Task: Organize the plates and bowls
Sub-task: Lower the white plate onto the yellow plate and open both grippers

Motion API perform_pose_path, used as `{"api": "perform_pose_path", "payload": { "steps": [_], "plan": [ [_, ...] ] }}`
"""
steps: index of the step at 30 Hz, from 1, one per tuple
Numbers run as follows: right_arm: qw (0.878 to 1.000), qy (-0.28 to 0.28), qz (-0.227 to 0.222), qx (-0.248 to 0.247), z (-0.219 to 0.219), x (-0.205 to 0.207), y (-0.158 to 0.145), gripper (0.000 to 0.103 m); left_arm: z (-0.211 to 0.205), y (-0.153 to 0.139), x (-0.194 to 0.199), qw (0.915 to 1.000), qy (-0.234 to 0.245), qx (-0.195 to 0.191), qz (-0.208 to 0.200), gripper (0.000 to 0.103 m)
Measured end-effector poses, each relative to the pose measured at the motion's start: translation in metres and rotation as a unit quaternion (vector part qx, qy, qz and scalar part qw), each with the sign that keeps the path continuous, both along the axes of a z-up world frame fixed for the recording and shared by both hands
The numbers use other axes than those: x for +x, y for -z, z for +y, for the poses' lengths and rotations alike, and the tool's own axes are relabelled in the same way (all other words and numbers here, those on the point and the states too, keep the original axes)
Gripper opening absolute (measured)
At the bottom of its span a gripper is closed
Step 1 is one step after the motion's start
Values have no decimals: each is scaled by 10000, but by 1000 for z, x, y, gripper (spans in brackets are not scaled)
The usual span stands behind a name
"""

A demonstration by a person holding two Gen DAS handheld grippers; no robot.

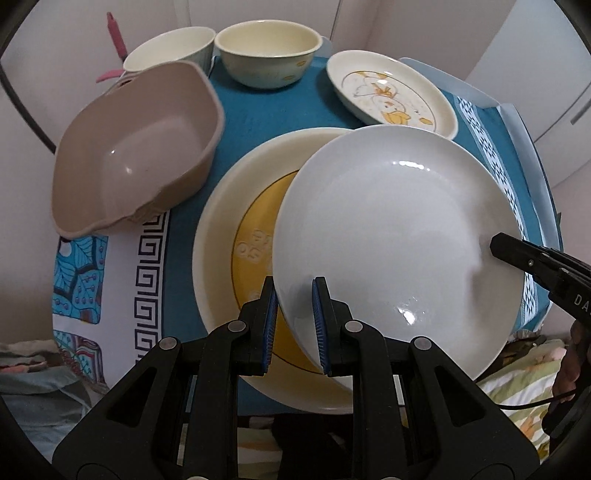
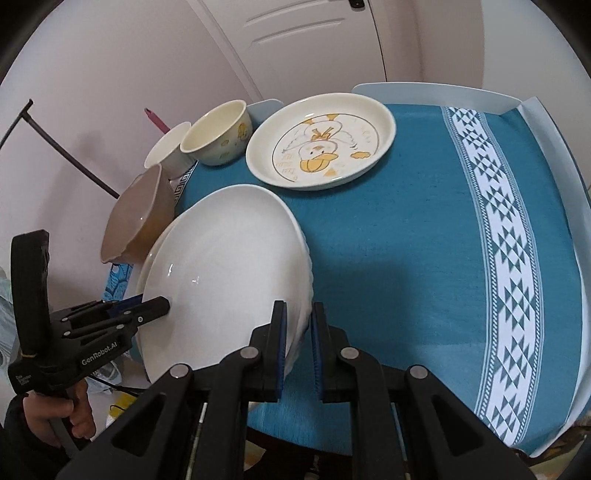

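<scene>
A plain white plate is held tilted over a cream plate with a yellow centre. My left gripper straddles the white plate's near rim, jaws set a little apart around it. My right gripper straddles the opposite rim the same way. A duck-pattern plate lies on the table further back. A taupe bowl sits at the left. A cream bowl and a white bowl stand at the back.
The table carries a teal cloth with a white patterned band on the right. A pink utensil and a white wall lie behind the bowls. Bedding shows below the table edge.
</scene>
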State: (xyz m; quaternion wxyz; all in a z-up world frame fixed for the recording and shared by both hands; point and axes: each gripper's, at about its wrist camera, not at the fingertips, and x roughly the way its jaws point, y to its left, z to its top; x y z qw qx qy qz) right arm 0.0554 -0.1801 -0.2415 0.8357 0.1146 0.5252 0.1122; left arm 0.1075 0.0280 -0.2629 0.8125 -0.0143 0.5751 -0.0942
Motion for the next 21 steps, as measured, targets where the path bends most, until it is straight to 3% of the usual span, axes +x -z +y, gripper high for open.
{"api": "perform_pose_path", "payload": {
  "steps": [8,16,21],
  "plan": [
    [9999,-47,-11,-159,11,10,0,12,2,13,10,9999,41,30,107,17],
    [9981,-187,-113,-584,25,15,-2,12,-7,10,11,9976,262,632,-124,17],
    [9984,-177,-34,-538,27,13,4,12,-9,8,10,9947,368,914,-280,16]
  ]
}}
